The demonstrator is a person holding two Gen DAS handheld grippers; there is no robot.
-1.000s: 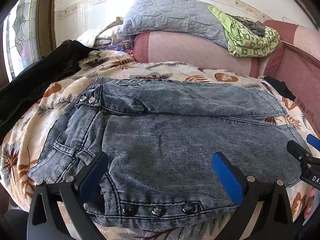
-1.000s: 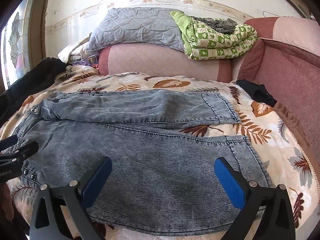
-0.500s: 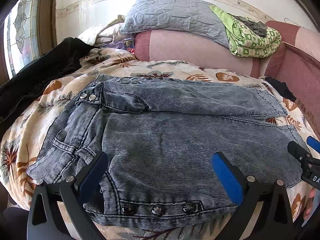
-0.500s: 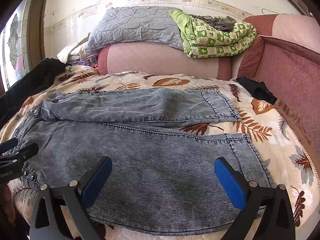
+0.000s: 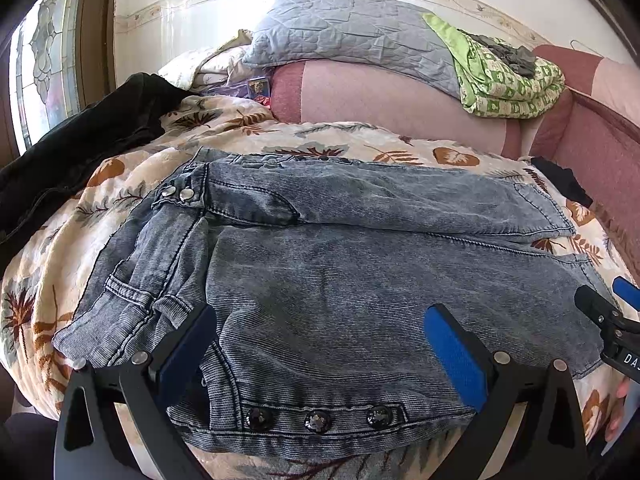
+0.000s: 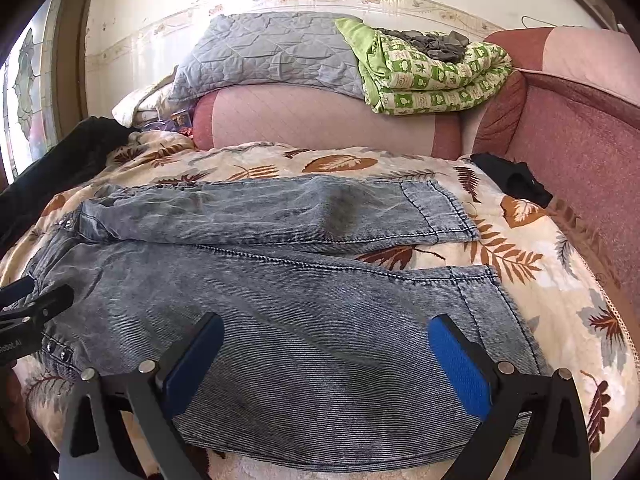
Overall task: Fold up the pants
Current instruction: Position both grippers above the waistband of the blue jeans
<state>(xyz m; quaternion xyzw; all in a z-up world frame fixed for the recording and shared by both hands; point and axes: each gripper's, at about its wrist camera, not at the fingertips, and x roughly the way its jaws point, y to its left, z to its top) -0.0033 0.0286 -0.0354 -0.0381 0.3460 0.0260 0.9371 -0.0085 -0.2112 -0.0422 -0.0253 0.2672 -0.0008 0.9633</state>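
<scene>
We see no box, basket or other container in either view; the things lie openly on the sofa. On its backrest (image 6: 320, 120) rest a grey quilted pillow (image 6: 272, 52) and, touching it on the right, a folded green patterned blanket (image 6: 436, 76) with a small grey cloth (image 6: 432, 42) on top. The seat is covered by a cream blanket with leaf print (image 6: 520, 248).

The pants (image 5: 340, 272), in washed grey-blue denim, lie flat on this leaf blanket, with the waist to the left and the two legs going to the right. The far leg (image 6: 280, 208) and the near leg (image 6: 320, 320) touch along most of their length and come apart near the hems, where a brown leaf shows between them. A dark garment (image 5: 80, 140) lies beside the waist on the left, and a small black cloth (image 6: 512, 180) lies beyond the hems on the right.

Our left gripper (image 5: 320, 344) hovers over the near edge of the waist part, just behind a row of three dark buttons (image 5: 318, 420); its jaws are spread wide and hold nothing. Our right gripper (image 6: 326, 354) hovers over the near leg, toward the hem, also spread wide and holding nothing. We cannot tell if the blue pads (image 6: 460, 364) touch the denim. Each gripper appears at the edge of the other camera's view.
</scene>
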